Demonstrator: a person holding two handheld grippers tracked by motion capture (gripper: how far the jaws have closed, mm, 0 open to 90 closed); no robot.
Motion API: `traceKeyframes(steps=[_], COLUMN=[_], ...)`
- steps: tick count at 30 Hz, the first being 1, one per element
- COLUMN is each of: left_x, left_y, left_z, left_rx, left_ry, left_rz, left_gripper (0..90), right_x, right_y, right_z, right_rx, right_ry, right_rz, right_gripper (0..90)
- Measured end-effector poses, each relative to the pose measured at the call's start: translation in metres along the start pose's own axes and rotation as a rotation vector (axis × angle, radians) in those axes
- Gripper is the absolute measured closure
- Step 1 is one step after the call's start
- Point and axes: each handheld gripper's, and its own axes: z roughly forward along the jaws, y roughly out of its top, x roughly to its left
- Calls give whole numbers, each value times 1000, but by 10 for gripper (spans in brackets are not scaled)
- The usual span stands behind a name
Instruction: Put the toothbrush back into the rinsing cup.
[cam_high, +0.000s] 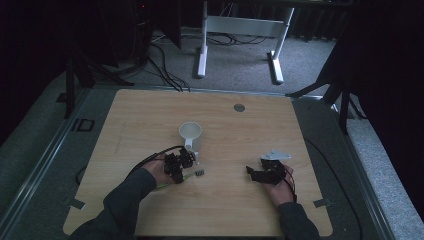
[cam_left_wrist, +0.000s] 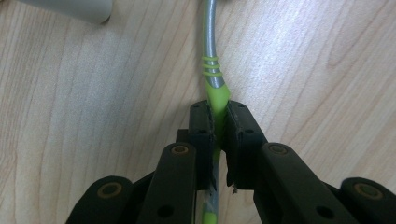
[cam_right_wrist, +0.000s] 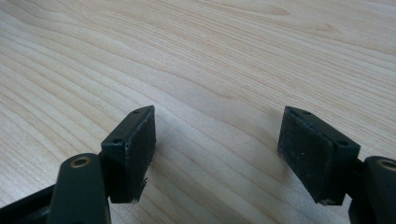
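Left gripper (cam_left_wrist: 219, 128) clamped on green utensil handle (cam_left_wrist: 217, 95), probably a spoon: light, stiff, slick metal shaft, best held by that handle. Right gripper (cam_right_wrist: 217, 140) spread wide, empty.

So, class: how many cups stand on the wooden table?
1. The white cup stands upright near the table's middle, just beyond the left gripper. Nothing on the table looks able to hide another.

Cup (cam_high: 190, 133) on table (cam_high: 150, 115), utensil (cam_high: 192, 174) just before it
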Motion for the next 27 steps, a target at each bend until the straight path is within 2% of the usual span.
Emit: traceKeyframes(steps=[4, 7, 11, 27], left_x=[1, 2, 2, 1], left_y=[-2, -4, -5, -9], left_z=[-3, -8, -14, -28], left_rx=[-17, -52, -93, -168], left_ry=[0, -7, -4, 2], left_rz=[-9, -23, -15, -19], left_gripper=[822, 822, 822, 822], right_x=[0, 0, 0, 0], right_y=[0, 0, 0, 0], right_z=[0, 0, 0, 0], right_rx=[0, 0, 0, 0], right_ry=[0, 0, 0, 0], right_rz=[0, -1, -1, 0], right_gripper=[273, 273, 273, 274])
